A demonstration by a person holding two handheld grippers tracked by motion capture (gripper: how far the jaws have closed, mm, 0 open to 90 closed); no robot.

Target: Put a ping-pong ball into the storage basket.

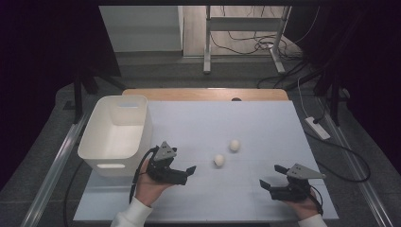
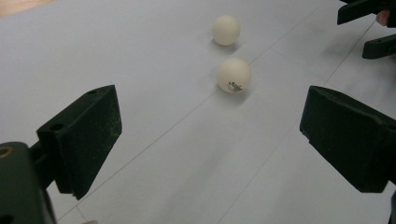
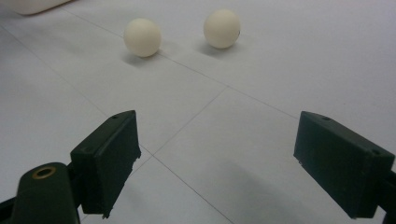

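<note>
- high view: two white ping-pong balls, the nearer ball and the farther ball, lie apart from each other at the middle of the pale table. a white plastic bin stands at the table's left edge. the left gripper rests low just beside the bin, aimed toward the nearer ball; the right gripper sits well apart at the near right. both hold nothing.
- left gripper view: the left gripper's fingers stand wide apart and empty. the nearer ball, with a small printed mark, lies ahead between the line of the fingers, not yet reached; the farther ball lies beyond it. the right gripper shows at the top right corner.
- right gripper view: the right gripper's fingers are likewise spread wide with nothing between them. both balls sit well ahead on the table.
- judgement: this looks like the approach before a first pick. the next move likely calls for the left gripper to slide forward until the nearer ball sits between its fingers, then close gently, since a light round ball may roll away at a touch.
</note>
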